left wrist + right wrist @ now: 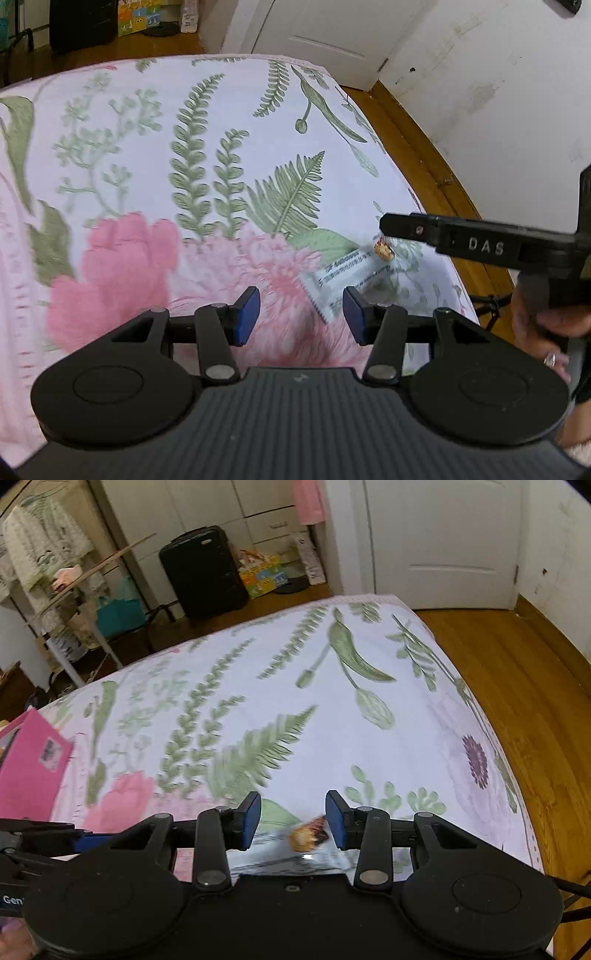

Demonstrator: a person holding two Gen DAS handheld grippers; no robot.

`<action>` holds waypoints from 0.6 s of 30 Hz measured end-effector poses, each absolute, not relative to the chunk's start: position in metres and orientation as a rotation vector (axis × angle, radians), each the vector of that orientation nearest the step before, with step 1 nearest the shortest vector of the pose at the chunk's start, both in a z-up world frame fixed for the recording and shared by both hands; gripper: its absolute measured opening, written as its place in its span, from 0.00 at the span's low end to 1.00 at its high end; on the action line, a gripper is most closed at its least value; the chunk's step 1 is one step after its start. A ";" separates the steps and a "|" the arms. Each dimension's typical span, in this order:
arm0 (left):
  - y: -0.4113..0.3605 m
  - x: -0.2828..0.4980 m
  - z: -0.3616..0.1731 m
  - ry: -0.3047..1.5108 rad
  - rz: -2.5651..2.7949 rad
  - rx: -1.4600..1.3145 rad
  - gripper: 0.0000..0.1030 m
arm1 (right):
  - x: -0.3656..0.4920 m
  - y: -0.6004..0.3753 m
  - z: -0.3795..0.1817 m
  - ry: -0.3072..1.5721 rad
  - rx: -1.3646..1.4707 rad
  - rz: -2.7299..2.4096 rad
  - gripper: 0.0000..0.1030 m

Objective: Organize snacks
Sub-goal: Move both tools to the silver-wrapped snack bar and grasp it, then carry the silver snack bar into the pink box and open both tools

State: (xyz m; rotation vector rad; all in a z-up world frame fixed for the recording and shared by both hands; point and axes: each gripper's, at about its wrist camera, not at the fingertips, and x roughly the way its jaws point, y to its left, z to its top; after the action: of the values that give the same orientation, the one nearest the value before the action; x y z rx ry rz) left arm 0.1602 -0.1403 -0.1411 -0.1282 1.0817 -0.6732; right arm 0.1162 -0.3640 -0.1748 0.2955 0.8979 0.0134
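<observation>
While silver snack packet (347,280) lies loose on bedspread (147,147), our left gripper (301,314) and right gripper (293,821) hover narrowly parted, empty; sorting barely begun.

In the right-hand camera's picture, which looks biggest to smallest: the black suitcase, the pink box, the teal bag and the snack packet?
1. Black suitcase
2. Pink box, though it is cut off by the edge and nearer
3. Teal bag

The snack packet is mostly hidden behind the device, so I cannot rank it.
</observation>
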 end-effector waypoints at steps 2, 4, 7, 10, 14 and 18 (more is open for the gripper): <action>-0.153 0.162 -0.151 1.094 -0.681 -0.121 0.46 | 0.117 -0.369 -0.186 0.913 0.300 -0.002 0.43; -0.162 0.163 -0.160 1.111 -0.700 -0.133 0.46 | 0.117 -0.374 -0.195 0.928 0.315 -0.007 0.43; -0.173 0.166 -0.172 1.120 -0.713 -0.164 0.45 | 0.113 -0.382 -0.206 0.921 0.419 0.028 0.44; -0.179 0.164 -0.177 1.101 -0.718 -0.157 0.42 | 0.110 -0.382 -0.209 0.940 0.468 0.077 0.41; -0.170 0.160 -0.175 1.110 -0.723 -0.168 0.40 | 0.105 -0.379 -0.205 0.952 0.511 0.092 0.35; -0.152 0.150 -0.159 1.095 -0.704 -0.146 0.40 | 0.096 -0.367 -0.196 0.960 0.553 0.139 0.35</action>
State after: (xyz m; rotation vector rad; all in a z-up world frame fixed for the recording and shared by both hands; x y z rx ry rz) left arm 0.1502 -0.1523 -0.1587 -0.1463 1.0945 -0.7038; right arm 0.0965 -0.3665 -0.1957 0.5527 0.9597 0.1395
